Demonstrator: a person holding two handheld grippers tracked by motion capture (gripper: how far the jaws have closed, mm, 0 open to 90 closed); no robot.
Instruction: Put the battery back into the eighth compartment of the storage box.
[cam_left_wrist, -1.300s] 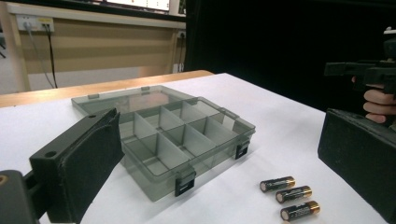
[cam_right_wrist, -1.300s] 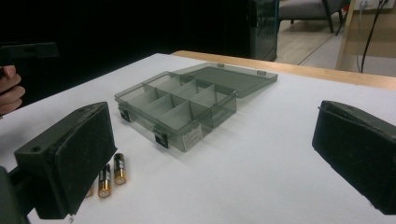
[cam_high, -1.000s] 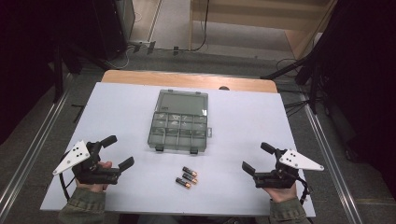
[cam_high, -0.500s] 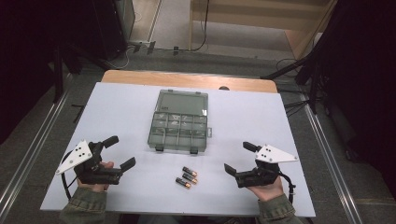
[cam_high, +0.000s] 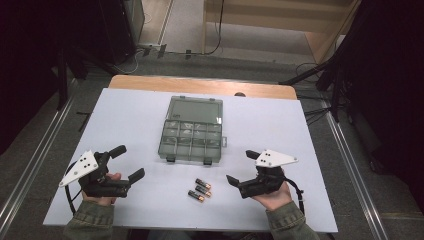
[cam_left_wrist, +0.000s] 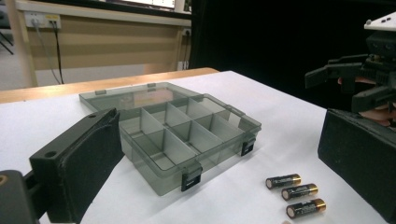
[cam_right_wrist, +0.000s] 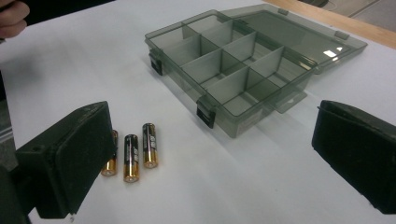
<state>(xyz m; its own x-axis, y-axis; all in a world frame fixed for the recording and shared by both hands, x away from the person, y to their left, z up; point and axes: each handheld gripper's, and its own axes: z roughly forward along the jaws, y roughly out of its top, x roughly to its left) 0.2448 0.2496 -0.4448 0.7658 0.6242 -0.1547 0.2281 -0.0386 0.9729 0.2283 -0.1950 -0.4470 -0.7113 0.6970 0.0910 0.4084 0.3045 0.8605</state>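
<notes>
A smoky transparent organizer box (cam_high: 192, 141) lies open mid-table, its lid (cam_high: 196, 109) flat behind it and its compartments empty. Three AA batteries (cam_high: 200, 190) lie side by side just in front of it. My left gripper (cam_high: 129, 161) rests open at the front left, well apart from the box. My right gripper (cam_high: 239, 166) is open, a short way right of the batteries. In the left gripper view the box (cam_left_wrist: 187, 135) and batteries (cam_left_wrist: 296, 191) lie between the wide jaws. In the right gripper view the batteries (cam_right_wrist: 132, 156) sit beside the left jaw, the box (cam_right_wrist: 229, 65) farther off.
The white tabletop (cam_high: 125, 120) has bare room on both sides of the box. A wooden strip (cam_high: 200, 86) runs along its far edge. Dark stands and cables crowd the floor beyond. My right gripper (cam_left_wrist: 359, 79) appears at the upper right of the left gripper view.
My right gripper has moved left and a little forward, from the table's right side to just beside the batteries. The left gripper, box and batteries have stayed put.
</notes>
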